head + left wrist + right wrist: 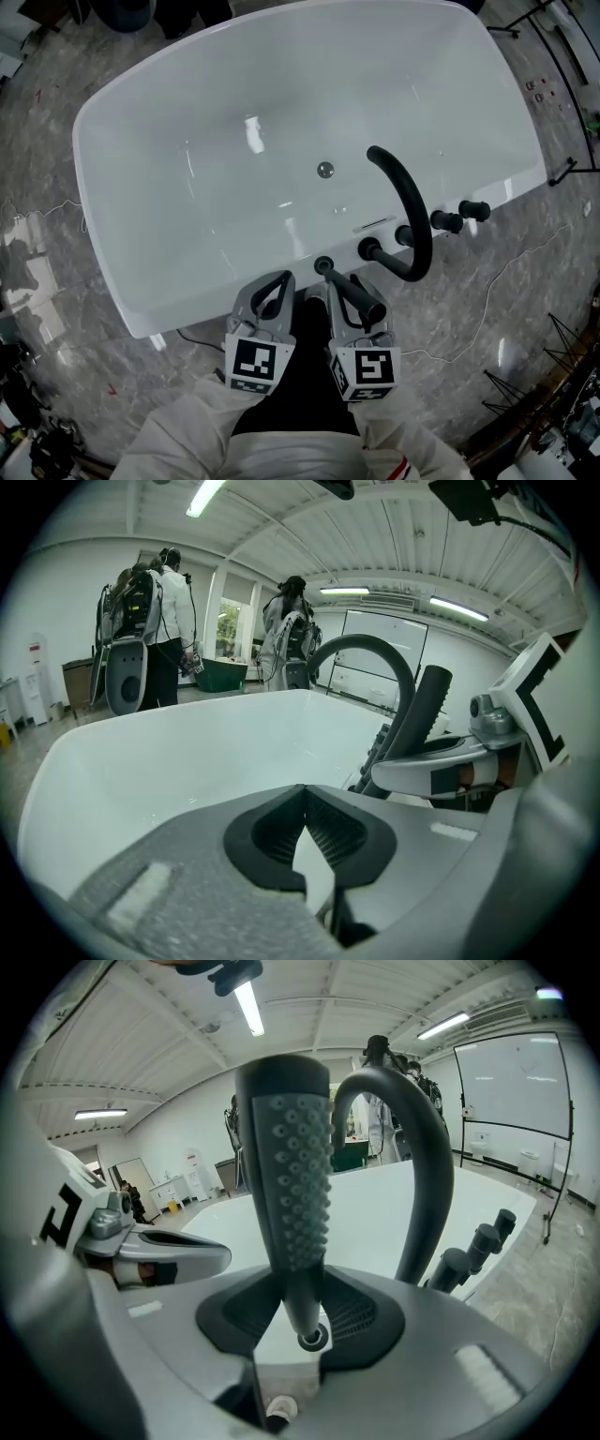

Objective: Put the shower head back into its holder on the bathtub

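The black shower head [363, 300] is a slim wand with rows of nozzles [298, 1176]. My right gripper [343, 287] is shut on its thin lower handle, and the wand stands upright between the pads [349, 1314]. It hangs just over the near rim of the white bathtub [187, 281]. The round black holder [323, 265] sits on that rim, right in front of the fingertips. My left gripper [277, 280] is beside it on the left, jaw tips together [305, 803], with nothing held. The wand also shows in the left gripper view [424, 714].
A black arched spout [410, 202] rises from the rim to the right of the holder, with black knobs [447, 221] beside it. A drain [325, 170] sits in the tub floor. Tripod stands [562, 347] and a cable lie on the marble floor. People [150, 639] stand beyond the tub.
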